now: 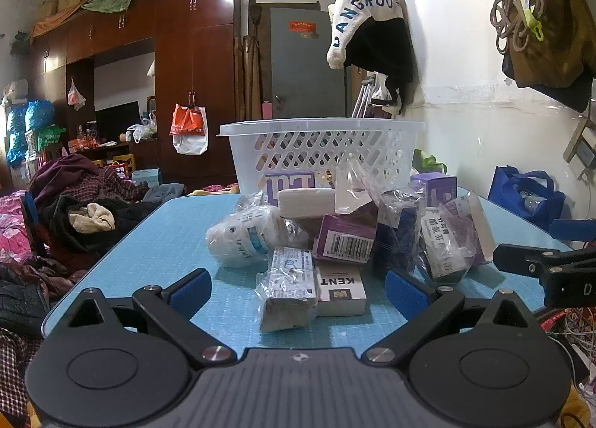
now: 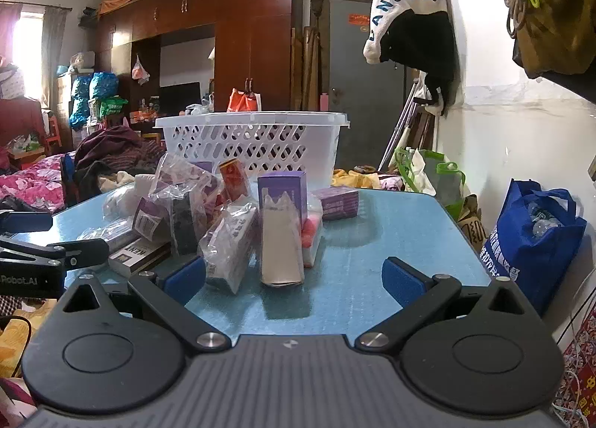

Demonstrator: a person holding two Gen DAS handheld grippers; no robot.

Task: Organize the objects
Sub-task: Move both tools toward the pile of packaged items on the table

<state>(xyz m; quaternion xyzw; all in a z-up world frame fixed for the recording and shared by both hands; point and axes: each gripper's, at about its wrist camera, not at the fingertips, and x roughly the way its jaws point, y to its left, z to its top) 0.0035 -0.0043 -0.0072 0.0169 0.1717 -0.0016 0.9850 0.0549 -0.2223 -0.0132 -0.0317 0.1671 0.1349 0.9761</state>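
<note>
Blue-padded and spread wide, my left claw [image 1: 298,288] and my right claw [image 2: 294,277] are both hovering empty at the near edge of the blue table [image 1: 175,238]. Boxes and crinkly bagged packets are lying heaped mid-table, with the white basket [image 1: 324,146] standing just beyond them at the far end. I am lining up the left claw on the Kent box [image 1: 341,288], nearest to it, and the right on the upright cream carton [image 2: 281,245]. Going well probably means closing across stiff cardboard sides, not slippery plastic wrap, and lifting clear of neighbours before carrying anything over the basket rim.
</note>
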